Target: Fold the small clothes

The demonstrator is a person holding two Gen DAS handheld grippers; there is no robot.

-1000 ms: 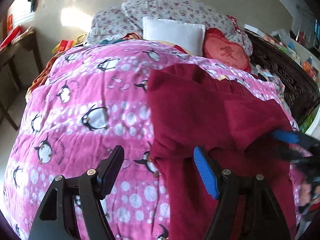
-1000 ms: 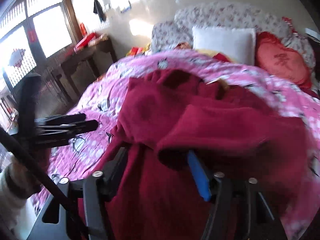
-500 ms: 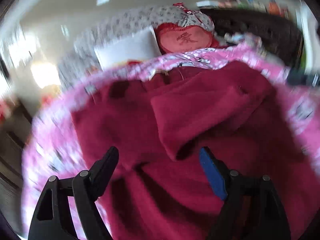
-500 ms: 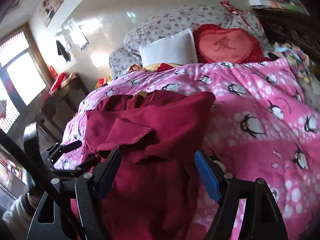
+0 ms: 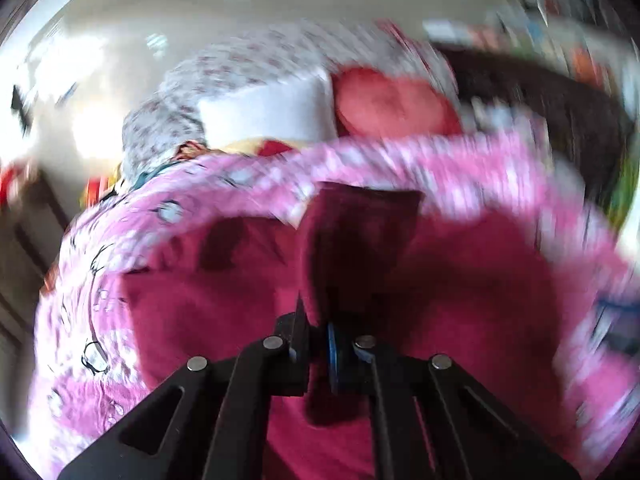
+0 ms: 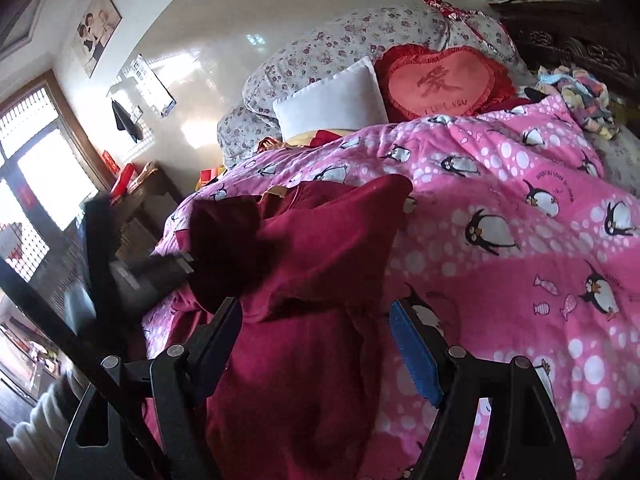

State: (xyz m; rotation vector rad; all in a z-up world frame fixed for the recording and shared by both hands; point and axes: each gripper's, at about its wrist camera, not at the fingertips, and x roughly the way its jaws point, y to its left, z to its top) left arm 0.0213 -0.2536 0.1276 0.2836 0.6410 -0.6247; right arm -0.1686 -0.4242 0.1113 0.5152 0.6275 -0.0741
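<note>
Left wrist view: left gripper [image 5: 316, 344] fingers pinching red garment [image 5: 224, 304] fold mid-fold, right gripper [image 6: 316, 336] spread; next lay flap across.

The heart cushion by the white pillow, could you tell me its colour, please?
Red, with a frilled edge and paler centre; the heart cushion shows best in the right wrist view.

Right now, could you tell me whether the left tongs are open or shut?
Shut. In the left wrist view, the left tongs pinch a fold of the dark red garment; no gap shows beside the cloth between them.
</note>
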